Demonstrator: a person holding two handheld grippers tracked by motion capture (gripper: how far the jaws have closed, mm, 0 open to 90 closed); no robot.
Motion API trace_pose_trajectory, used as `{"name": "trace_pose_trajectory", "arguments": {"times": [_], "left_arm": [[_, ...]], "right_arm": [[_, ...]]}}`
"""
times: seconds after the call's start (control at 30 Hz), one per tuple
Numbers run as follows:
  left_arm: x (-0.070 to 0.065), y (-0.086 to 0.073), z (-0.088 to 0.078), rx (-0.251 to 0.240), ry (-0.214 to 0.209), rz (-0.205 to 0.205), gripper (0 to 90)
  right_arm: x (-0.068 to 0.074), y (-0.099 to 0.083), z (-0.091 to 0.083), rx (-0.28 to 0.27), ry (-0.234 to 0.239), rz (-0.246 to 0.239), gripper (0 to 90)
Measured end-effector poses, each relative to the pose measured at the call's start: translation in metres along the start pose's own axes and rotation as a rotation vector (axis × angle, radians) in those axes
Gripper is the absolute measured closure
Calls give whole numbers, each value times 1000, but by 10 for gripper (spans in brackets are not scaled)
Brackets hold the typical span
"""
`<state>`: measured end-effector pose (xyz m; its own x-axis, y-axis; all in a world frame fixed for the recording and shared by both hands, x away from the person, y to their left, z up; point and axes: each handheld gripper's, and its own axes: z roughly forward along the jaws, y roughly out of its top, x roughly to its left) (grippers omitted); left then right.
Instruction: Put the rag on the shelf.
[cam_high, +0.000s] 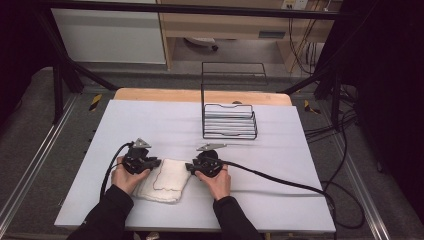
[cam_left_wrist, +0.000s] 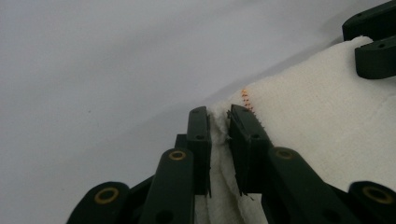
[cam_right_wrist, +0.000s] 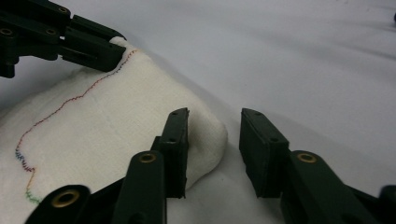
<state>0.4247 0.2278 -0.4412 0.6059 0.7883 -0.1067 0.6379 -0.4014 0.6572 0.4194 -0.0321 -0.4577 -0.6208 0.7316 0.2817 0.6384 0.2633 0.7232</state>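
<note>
**Claws at both ends of the folded towel – left one pinched on, right one not yet**

Left claw (cam_left_wrist: 218, 122) is clenched on the near-left corner of the white towel (cam_high: 167, 179) – in the left gripper view a ridge of cloth sits squeezed between its two black jaws, next to a bit of orange stitching. Right claw (cam_right_wrist: 214, 131) is released: in the right gripper view one jaw lies on top of the towel's rounded folded corner and the other stands on bare table (cam_high: 280, 145) just past the edge, with a clear gap on that side, so the pads are not pressing yet.

Towel lies folded on the grey table near the person's edge, between the two hands, its long axis running roughly left to right from one claw to the other. A coloured stitched line wanders across its top face.

Key relation – the towel's right-hand corner lies between the right claw's jaws but off-centre, toward the inner jaw. My read: the right claw has to close in on that corner, the outer jaw sliding in under or against the fold, before both ends can be lifted together. The wire rack (cam_high: 230, 120) stands well apart at the table's far side.
</note>
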Motion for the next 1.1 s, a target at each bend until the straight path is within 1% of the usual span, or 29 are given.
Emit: {"name": "trace_pose_trajectory", "arguments": {"times": [0.03, 0.13, 0.2, 0.27, 0.3, 0.4, 0.47, 0.5, 0.53, 0.67, 0.73, 0.77, 0.8, 0.83, 0.87, 0.9, 0.93, 0.97, 1.03, 1.07, 1.1], "left_arm": [[0, 0, 0, -4, -4, -10, 788], [1, 0, -1, -7, -6, -10, 815], [1, 0, -2, -9, -3, -12, 821], [2, -1, -3, -19, -9, -25, 831], [3, -1, -4, -28, -14, -30, 835], [3, -1, -10, -66, -23, -41, 837], [3, -1, -15, -89, -24, -38, 839], [2, -1, -20, -109, -27, -38, 840], [2, -1, -20, -109, -27, -38, 840], [1, -1, -30, -154, -33, -35, 841], [0, -1, -34, -171, -32, -34, 841], [-1, -1, -36, -180, -29, -33, 841], [-2, 0, -38, -189, -27, -31, 841], [-3, 0, -42, -208, -22, -28, 841], [-3, 0, -42, -208, -22, -28, 841], [-4, 1, -48, -234, -23, -23, 842], [-4, 1, -48, -234, -23, -23, 842], [-4, 1, -51, -248, -20, -24, 842], [-6, 2, -57, -268, -18, -17, 842], [-7, 2, -59, -277, -17, -13, 842], [-7, 2, -62, -286, -16, -10, 842]], "right_arm": [[0, 0, 0, 4, 9, 10, 704], [1, 0, 0, 5, 25, 23, 786], [1, 0, 0, 3, 24, 23, 799], [1, 1, -1, 2, 28, 24, 815], [2, 1, -3, -6, 30, 21, 823], [3, 2, -5, -12, 32, 13, 826], [4, 3, -7, -20, 38, 10, 827], [5, 4, -10, -34, 43, 4, 828], [5, 4, -10, -34, 43, 4, 828], [9, 7, -19, -66, 57, -1, 829], [12, 9, -24, -89, 57, -31, 830], [12, 9, -24, -89, 57, -31, 830], [13, 10, -26, -96, 54, -45, 831], [17, 12, -30, -107, 50, -58, 832], [17, 12, -30, -107, 50, -58, 832], [20, 14, -34, -124, 47, -71, 832], [20, 14, -34, -124, 47, -71, 832], [22, 16, -37, -144, 46, -82, 832], [23, 17, -39, -151, 48, -82, 833], [25, 20, -43, -170, 50, -90, 833], [25, 20, -43, -170, 50, -90, 833]]}}
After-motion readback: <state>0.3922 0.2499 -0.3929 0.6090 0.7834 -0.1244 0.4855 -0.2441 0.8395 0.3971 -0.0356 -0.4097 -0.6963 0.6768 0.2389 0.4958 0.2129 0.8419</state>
